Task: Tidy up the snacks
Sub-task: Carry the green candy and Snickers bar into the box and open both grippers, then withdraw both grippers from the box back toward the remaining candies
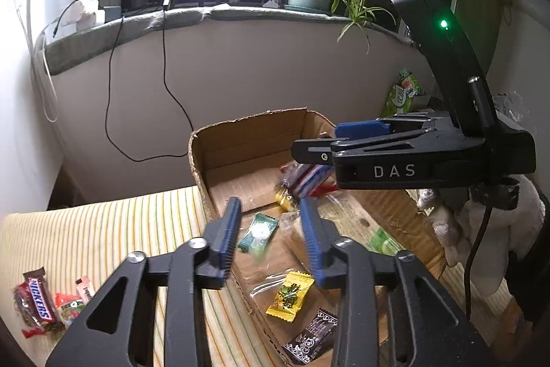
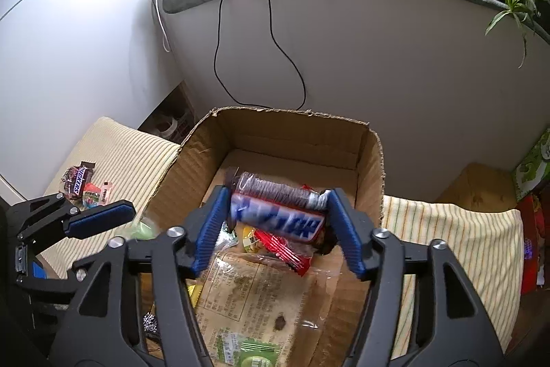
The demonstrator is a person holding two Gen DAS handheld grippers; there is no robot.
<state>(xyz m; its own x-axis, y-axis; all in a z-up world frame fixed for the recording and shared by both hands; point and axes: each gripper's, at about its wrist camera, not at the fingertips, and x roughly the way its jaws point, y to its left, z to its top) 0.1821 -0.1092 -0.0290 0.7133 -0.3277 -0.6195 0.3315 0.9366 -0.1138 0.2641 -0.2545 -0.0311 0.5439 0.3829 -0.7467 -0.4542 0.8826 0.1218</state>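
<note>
Left wrist view: the left gripper (image 1: 271, 238) hangs over the near end of the cardboard box (image 1: 240, 140) with its blue pads spread and nothing pressed between them. A small green packet (image 1: 258, 232) shows in the gap, blurred, and I judge it is dropping free into the box instead of being held. A yellow packet (image 1: 290, 296) and a black patterned packet (image 1: 311, 336) already lie on the box floor nearer the camera. Outside, on the striped cloth (image 1: 103, 229), a Snickers bar (image 1: 39, 298) and a few small sweets wait, well apart from the box. To do this release well, keep the pads wide and lift straight up so no wrapper catches on the ribbing.

Right wrist view: the right gripper (image 2: 278, 229) is over the middle of the box, jaws apart. A blue-labelled bar (image 2: 278, 222) with a sleeve of dark biscuits (image 2: 275, 193) lies crosswise between the pads. There is a gap at the right pad. On the left the blur hides whether the pad touches, though it seems let go. Below lie a red wrapper (image 2: 285, 250) and a large clear bag (image 2: 251, 298). The sound way here is to open fully before drawing back, clear the rim, and avoid the other gripper at the left edge.
</note>
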